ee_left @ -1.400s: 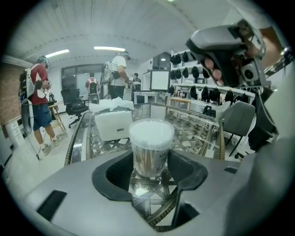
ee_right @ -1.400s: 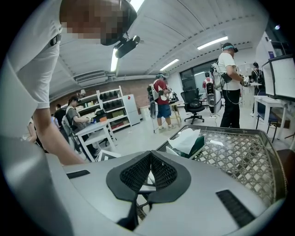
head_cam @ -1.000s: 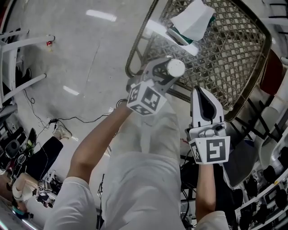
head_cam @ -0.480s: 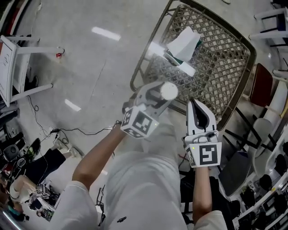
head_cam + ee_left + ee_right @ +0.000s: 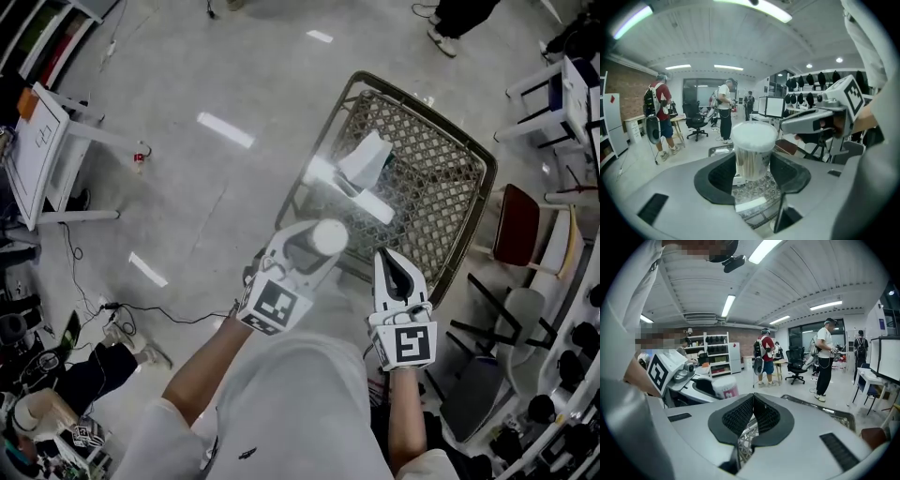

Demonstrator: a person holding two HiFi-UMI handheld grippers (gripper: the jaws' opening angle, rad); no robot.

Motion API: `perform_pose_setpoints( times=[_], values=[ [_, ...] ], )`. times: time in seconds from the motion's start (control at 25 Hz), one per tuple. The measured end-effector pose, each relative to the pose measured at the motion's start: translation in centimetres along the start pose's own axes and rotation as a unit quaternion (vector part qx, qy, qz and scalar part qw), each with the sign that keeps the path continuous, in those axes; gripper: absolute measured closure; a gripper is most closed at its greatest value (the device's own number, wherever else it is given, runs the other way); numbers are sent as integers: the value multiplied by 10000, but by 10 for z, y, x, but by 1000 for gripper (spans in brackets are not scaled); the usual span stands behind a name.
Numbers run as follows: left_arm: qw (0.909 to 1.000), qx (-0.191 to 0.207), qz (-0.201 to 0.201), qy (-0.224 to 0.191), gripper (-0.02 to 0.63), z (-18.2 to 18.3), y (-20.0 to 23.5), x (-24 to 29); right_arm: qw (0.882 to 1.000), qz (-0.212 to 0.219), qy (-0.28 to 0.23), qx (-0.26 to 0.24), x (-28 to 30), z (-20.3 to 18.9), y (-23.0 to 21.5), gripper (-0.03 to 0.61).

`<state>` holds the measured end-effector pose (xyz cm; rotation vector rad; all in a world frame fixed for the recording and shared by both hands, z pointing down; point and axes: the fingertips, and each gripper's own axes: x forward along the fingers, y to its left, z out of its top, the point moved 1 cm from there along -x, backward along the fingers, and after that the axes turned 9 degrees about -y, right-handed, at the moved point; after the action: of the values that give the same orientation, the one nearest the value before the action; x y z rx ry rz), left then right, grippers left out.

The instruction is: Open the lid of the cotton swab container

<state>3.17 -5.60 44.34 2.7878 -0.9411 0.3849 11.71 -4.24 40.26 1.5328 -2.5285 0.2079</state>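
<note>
A clear cotton swab container with a white lid stands upright between the jaws of my left gripper, which is shut on its body. In the head view the lid shows at the tip of the left gripper, high above the lattice-topped table. Just right of it, my right gripper is shut with nothing in it, a short way from the container. From the right gripper view, its closed jaws point past the container at left.
A white tissue box and a flat white packet lie on the table. A dark red chair stands at its right, a white desk at far left, cables on the floor. People stand across the room.
Both grippers have risen away from the table, which now looks smaller and farther below. The left gripper still holds the container; the right stays shut beside it.
</note>
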Motion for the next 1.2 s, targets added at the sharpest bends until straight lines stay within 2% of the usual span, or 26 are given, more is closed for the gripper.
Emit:
perform_pose_setpoints(
  times=[0.2, 0.44, 0.64, 0.84, 1.04, 1.2],
  values=[
    [9997, -68, 206, -110, 390, 37, 3, -31, 9996, 18, -271, 54, -8, 34, 6, 578],
    [9995, 96, 252, -140, 390, 71, 0, -56, 9983, 34, -579, -14, -23, 69, 11, 578],
    [9992, 358, 163, -111, 391, 81, -5, -64, 9977, 216, -635, -43, -36, 76, 20, 578],
    [9991, 402, 87, -92, 391, 83, -6, -70, 9972, 349, -602, -256, -39, 78, 25, 578],
    [9994, 322, -4, -130, 391, 86, -8, -75, 9945, 685, -724, -334, -34, 92, 33, 578],
    [9990, 431, -135, -62, 390, 88, -15, -76, 9855, 1356, -956, -353, -33, 113, 48, 577]
  ],
)
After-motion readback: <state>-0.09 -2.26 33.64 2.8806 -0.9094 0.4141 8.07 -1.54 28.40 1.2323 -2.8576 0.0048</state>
